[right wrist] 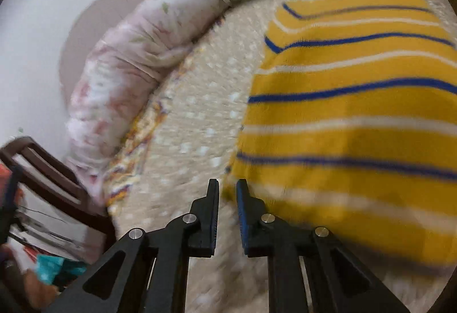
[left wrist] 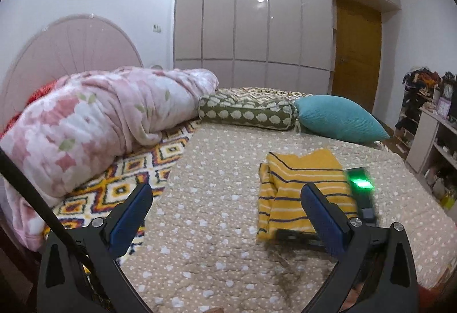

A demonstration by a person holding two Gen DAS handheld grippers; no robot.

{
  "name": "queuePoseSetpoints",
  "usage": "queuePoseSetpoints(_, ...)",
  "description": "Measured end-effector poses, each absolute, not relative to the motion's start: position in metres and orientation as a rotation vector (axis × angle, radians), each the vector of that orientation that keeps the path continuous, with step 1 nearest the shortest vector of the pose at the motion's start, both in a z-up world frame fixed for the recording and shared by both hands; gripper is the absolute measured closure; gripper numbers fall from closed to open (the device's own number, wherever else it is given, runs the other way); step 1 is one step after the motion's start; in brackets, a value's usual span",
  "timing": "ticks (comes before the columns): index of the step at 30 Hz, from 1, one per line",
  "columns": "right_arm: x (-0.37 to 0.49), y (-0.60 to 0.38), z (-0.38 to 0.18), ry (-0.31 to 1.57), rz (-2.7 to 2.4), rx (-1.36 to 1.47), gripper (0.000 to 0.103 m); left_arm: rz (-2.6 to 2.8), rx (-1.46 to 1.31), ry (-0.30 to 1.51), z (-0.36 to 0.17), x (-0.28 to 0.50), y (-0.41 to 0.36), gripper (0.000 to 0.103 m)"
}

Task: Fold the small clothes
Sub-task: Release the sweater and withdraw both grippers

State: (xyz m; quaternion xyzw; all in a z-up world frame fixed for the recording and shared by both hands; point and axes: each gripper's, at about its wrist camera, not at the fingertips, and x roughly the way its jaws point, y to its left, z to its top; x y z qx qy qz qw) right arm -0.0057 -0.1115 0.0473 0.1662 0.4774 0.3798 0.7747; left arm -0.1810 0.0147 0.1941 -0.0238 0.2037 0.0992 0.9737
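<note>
Nearest in the left wrist view, the left gripper (left wrist: pixel 225 193) hangs above the beige dotted bedcover (left wrist: pixel 205 198) with its blue-padded fingers (left wrist: pixel 131 215) spread wide and nothing between them. Just beyond its right finger lies the yellow striped garment (left wrist: pixel 300 187), folded into a rough rectangle on the bedcover, with a narrower folded layer along its left side. The right gripper (left wrist: pixel 362 198) shows at the garment's right edge as a blurred dark body with a green light.

In the right wrist view, the right gripper (right wrist: pixel 227 187) sits at the garment's (right wrist: pixel 351 118) near left corner. Its fingers stand close together with a narrow gap; motion blur hides whether any cloth lies between the tips, so I cannot tell if it grips the garment.

Left of the garment, a diamond-patterned sheet (left wrist: pixel 137 173) shows past the bedcover's edge, and a pink floral duvet (left wrist: pixel 94 124) is heaped on it. Behind the garment lie an olive spotted bolster (left wrist: pixel 248 113) and a teal cushion (left wrist: pixel 340 118). Behind the duvet stands a rounded pink headboard (left wrist: pixel 71 50). Farthest back are pale wardrobe doors (left wrist: pixel 251 13) and a wooden door (left wrist: pixel 357 53), with cluttered shelves (left wrist: pixel 431 124) to the garment's right.
</note>
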Motion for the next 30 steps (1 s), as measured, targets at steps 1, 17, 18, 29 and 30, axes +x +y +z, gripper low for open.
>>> queuePoseSetpoints(1,-0.016,-0.123,0.055,1.001,0.807,0.354,0.080,0.202,-0.042,0.401,0.194,-0.184,0.012,0.000)
queuePoseSetpoints(17,-0.021,-0.210,0.054,0.974,0.402,0.218,0.070,0.044,-0.030,0.594,0.150,-0.195,-0.042,0.000)
queuePoseSetpoints(18,-0.029,-0.212,0.056,0.961,0.402,0.201,0.070,0.045,-0.024,0.597,0.149,-0.195,-0.044,0.000)
queuePoseSetpoints(29,-0.110,-0.255,0.084,0.870,0.134,0.054,0.040,0.076,0.024,0.682,0.127,-0.195,-0.063,0.000)
queuePoseSetpoints(30,-0.114,-0.258,0.084,0.871,0.115,0.046,0.038,0.076,0.024,0.684,0.126,-0.196,-0.063,0.000)
